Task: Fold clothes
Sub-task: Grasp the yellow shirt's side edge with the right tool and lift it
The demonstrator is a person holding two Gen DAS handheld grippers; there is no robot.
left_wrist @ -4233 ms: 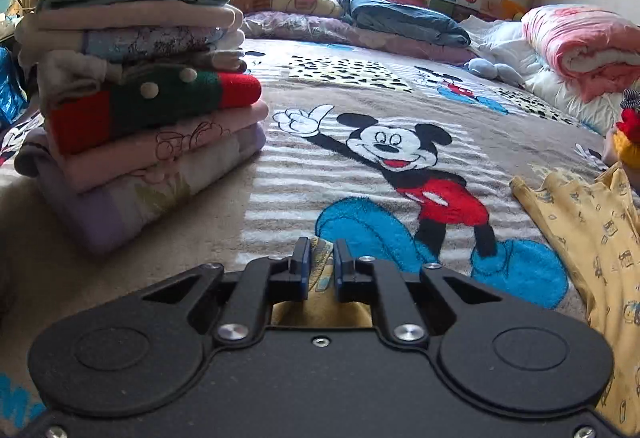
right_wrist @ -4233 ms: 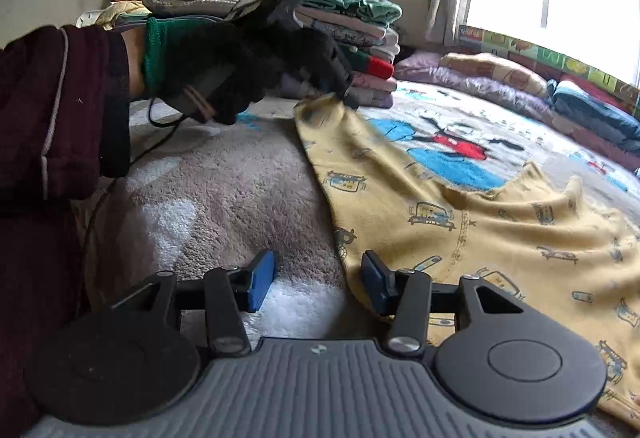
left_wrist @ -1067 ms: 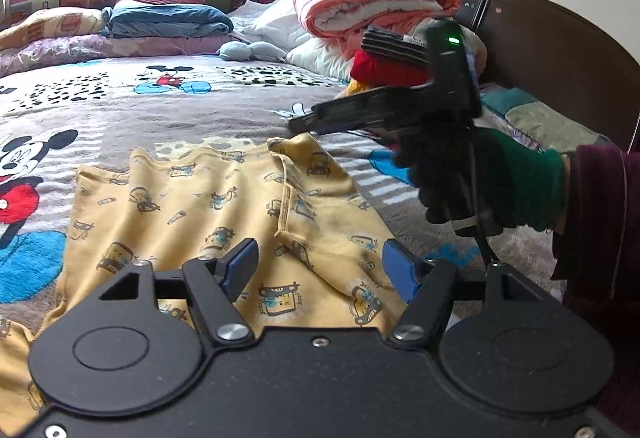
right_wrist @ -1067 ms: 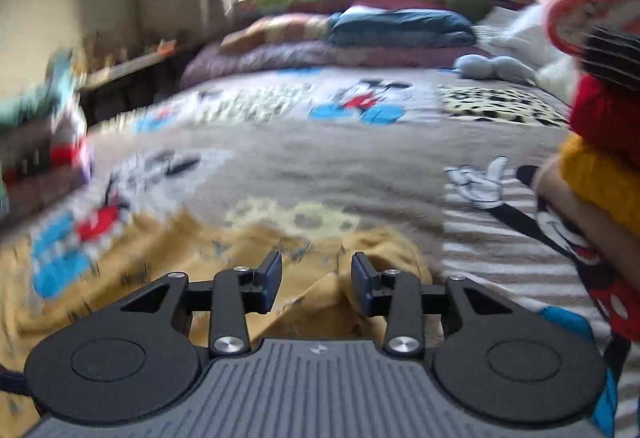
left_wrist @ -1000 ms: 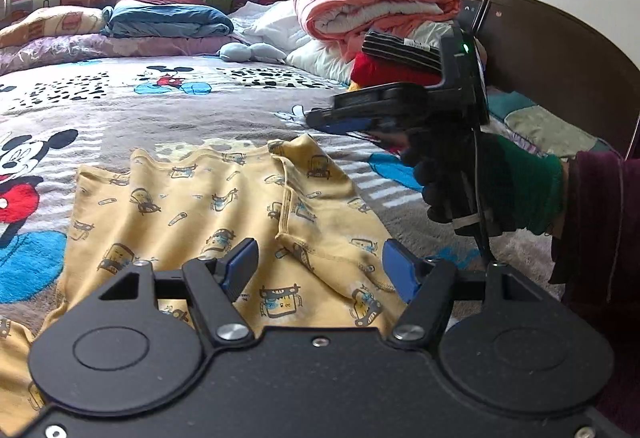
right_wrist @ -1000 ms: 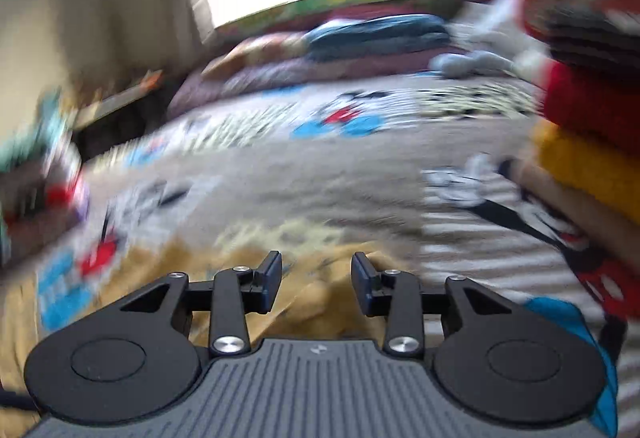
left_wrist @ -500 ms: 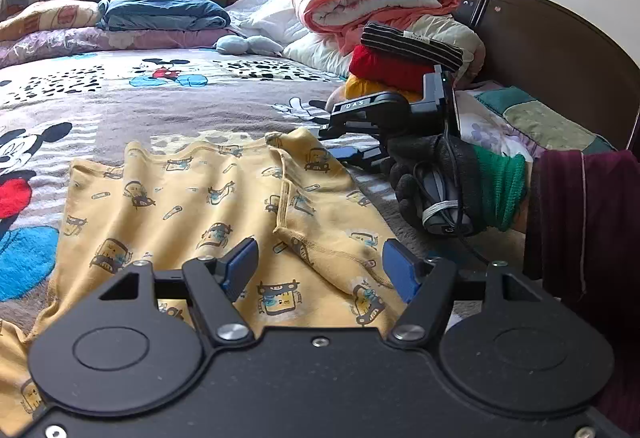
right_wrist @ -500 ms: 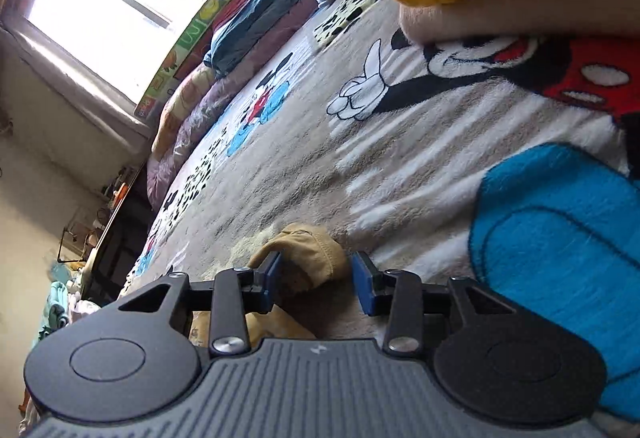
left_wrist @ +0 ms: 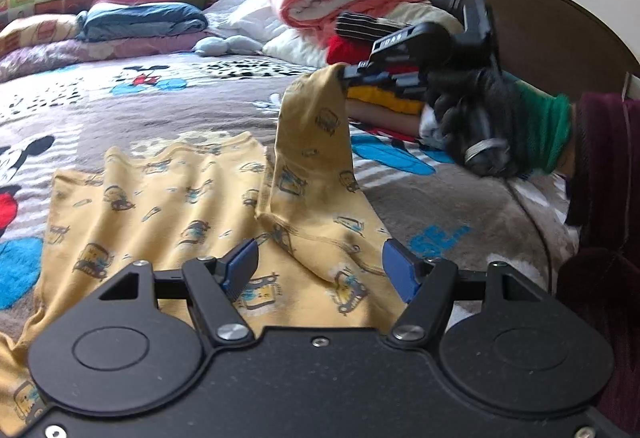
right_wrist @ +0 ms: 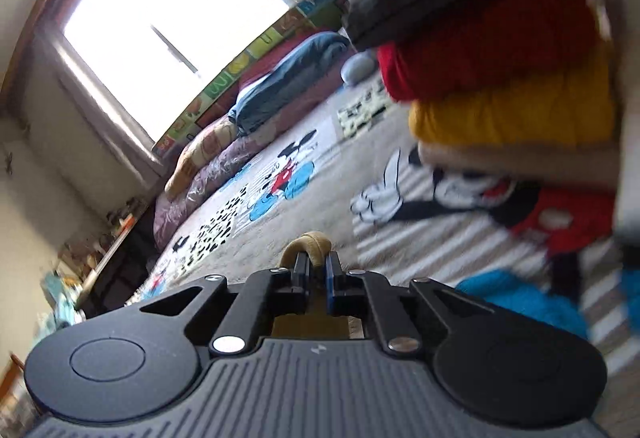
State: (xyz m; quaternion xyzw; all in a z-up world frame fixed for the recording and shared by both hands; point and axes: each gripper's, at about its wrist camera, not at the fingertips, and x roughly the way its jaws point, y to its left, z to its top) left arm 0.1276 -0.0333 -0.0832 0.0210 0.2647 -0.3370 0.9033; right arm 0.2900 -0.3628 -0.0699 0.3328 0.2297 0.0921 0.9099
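While left tongs (left_wrist: 320,264) gape, right tongs (right_wrist: 315,272) pinch one yellow shirt (left_wrist: 168,206).

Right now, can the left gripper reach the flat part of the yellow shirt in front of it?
Probably yes. The left gripper is open, and the yellow shirt lies just ahead with nothing between. The right gripper holds only the raised sleeve, off to the side.
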